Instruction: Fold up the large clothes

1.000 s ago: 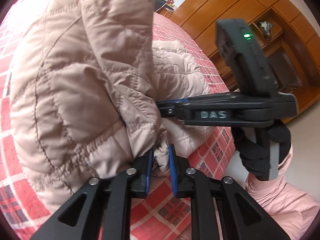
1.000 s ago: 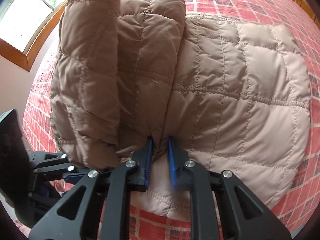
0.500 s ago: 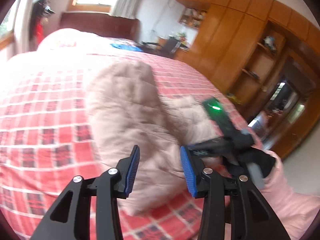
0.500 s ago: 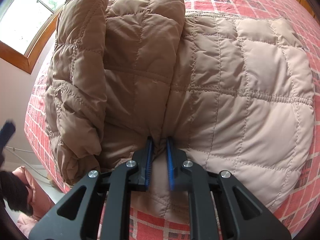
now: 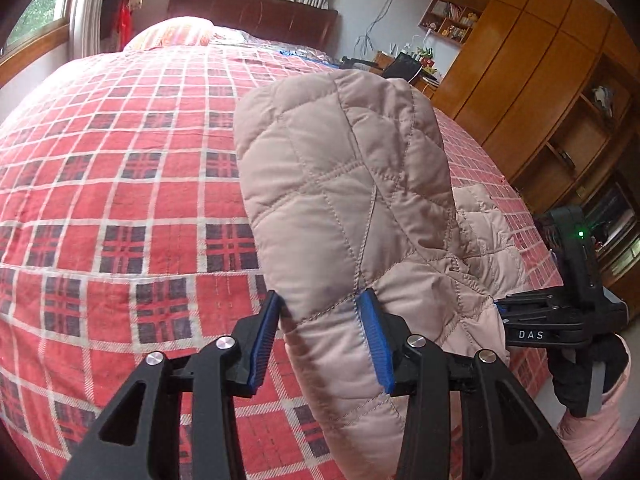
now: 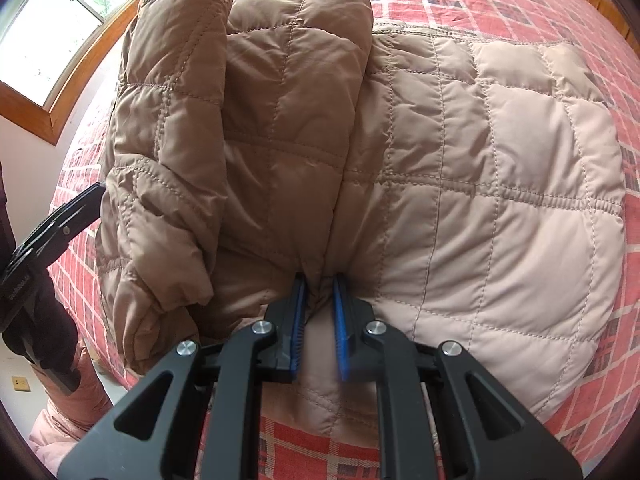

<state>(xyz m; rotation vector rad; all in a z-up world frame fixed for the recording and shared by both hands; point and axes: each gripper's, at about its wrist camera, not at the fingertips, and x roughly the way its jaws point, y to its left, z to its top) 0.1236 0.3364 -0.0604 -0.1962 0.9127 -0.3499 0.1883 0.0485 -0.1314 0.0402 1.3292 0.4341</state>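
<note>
Red plaid bedspread (image 5: 120, 184) covers the bed; on it lies a puffy beige quilted jacket (image 6: 480, 184), stitched in squares, sleeve folded over; the left gripper (image 5: 320, 344) stands open around a raised fold; the right gripper (image 6: 319, 320) pinches its hem.

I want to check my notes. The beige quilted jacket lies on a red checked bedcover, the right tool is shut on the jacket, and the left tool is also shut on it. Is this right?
Not quite. The left tool is open: the left wrist view shows its blue pads wide apart around a fold of the jacket. The rest stands: the jacket lies on the red checked bedcover, and the right tool is shut on it.
</note>
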